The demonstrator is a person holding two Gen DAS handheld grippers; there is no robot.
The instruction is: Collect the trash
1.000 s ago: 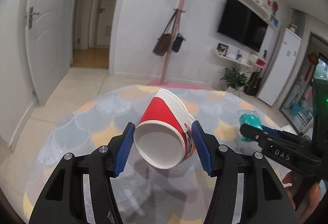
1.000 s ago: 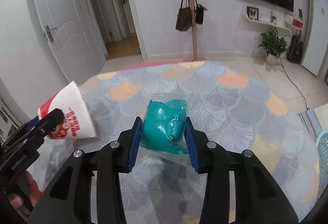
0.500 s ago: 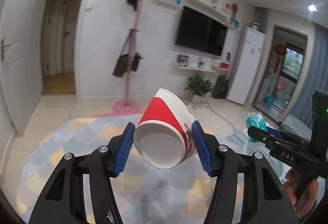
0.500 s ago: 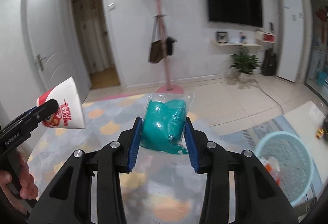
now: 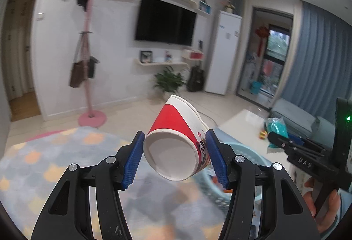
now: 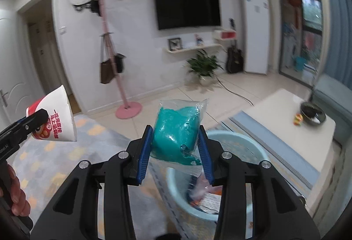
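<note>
- Between the left gripper pads, a red-and-white paper cup sits pinched, tilted, base toward the camera.
- Right gripper is clamped on a clear bag of teal stuff.
- Within the last second both views swung from rug to a pale blue basket, now near and below the bag.
- Judged: release comes next.

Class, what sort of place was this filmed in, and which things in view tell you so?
Most likely a home living room: a wall-mounted TV, a coat stand hung with bags, and a patterned rug on a tiled floor.
</note>
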